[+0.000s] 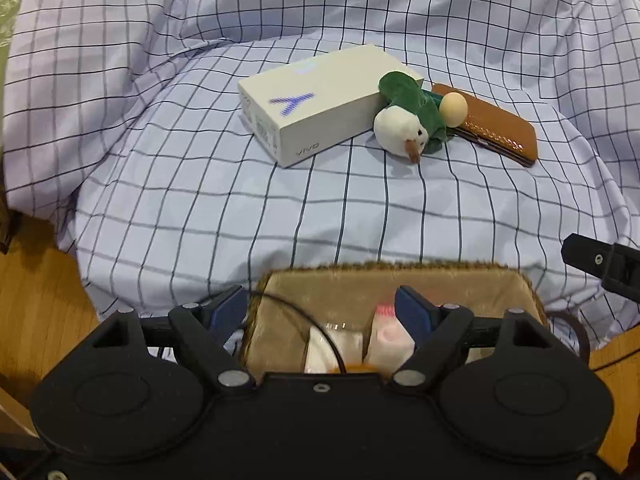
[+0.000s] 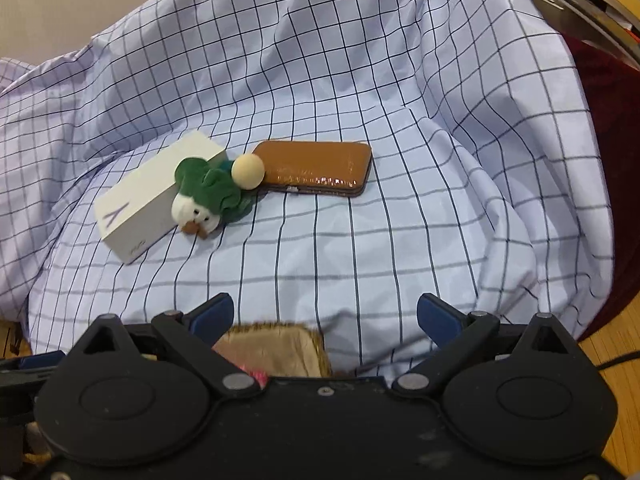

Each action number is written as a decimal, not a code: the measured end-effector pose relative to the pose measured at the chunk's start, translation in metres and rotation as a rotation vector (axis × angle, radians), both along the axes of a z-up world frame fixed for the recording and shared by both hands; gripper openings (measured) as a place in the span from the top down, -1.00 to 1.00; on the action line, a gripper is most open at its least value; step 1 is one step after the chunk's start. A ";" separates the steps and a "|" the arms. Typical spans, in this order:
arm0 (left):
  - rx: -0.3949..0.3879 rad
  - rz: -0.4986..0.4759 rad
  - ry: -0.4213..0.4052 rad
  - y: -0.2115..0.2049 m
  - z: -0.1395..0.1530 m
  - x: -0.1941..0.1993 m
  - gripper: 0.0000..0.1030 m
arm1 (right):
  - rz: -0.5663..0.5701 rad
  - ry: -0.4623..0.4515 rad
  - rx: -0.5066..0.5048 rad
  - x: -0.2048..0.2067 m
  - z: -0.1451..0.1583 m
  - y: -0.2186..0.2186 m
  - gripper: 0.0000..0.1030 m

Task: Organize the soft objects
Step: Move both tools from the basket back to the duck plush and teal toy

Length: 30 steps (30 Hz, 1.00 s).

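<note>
Where "vivo" reads on the white box [image 1: 316,110], the plush bird [image 1: 408,120] leans against it on the checked cloth [image 1: 320,208], beak toward the cameras. Left gripper [image 1: 320,312] half-open straddling the basket [image 1: 400,276]; right gripper [image 2: 326,314] wide, empty.

A: What colour is the cloth [image 1: 360,208]?

B: Pale lilac-blue, crossed by thin dark lines in a window-pane check.

A: And the box [image 1: 316,108]?

B: White, with a blue-violet Y-shaped mark on top and faint grey lettering on its side.

A: The plush bird [image 1: 408,120]?

B: Green body, white face, a brown beak and a small dark eye. The ball [image 1: 453,109] beside it is cream.

A: The case [image 2: 316,168]?

B: Glossy tan-brown, with a darker edge.

A: The basket [image 1: 400,280]?

B: Brown woven rim, beige lining; white things with a pink one inside.

A: The gripper fingers [image 2: 438,316]?

B: Black arms with dark blue pads. The floor [image 1: 36,304] is orange-brown wood.
</note>
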<state>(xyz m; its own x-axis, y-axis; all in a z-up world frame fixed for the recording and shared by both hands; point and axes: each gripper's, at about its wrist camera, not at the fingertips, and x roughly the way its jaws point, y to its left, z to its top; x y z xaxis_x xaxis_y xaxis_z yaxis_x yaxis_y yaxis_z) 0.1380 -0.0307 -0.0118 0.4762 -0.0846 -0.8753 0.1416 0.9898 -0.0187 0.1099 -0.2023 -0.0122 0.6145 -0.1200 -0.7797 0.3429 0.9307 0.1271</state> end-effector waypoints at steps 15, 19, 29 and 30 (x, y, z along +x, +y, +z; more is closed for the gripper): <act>-0.002 0.007 0.073 -0.014 -0.038 0.078 -0.49 | -0.007 0.035 -0.022 0.084 -0.021 -0.003 -0.92; -0.001 0.005 0.088 -0.018 -0.047 0.092 -0.49 | -0.012 0.014 -0.037 0.103 -0.020 -0.003 -0.92; 0.019 0.006 0.100 -0.015 -0.060 0.103 -0.95 | -0.016 -0.031 -0.081 0.145 -0.018 -0.007 -0.92; 0.022 0.004 0.102 -0.015 -0.060 0.103 -0.95 | -0.018 -0.033 -0.082 0.151 -0.018 -0.006 -0.92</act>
<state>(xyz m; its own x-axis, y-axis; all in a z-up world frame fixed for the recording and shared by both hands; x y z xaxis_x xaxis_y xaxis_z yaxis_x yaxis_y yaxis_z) 0.2408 -0.0461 -0.0714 0.3849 -0.0632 -0.9208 0.1364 0.9906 -0.0109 0.2608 -0.2086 -0.0303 0.6365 -0.1944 -0.7464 0.3570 0.9321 0.0616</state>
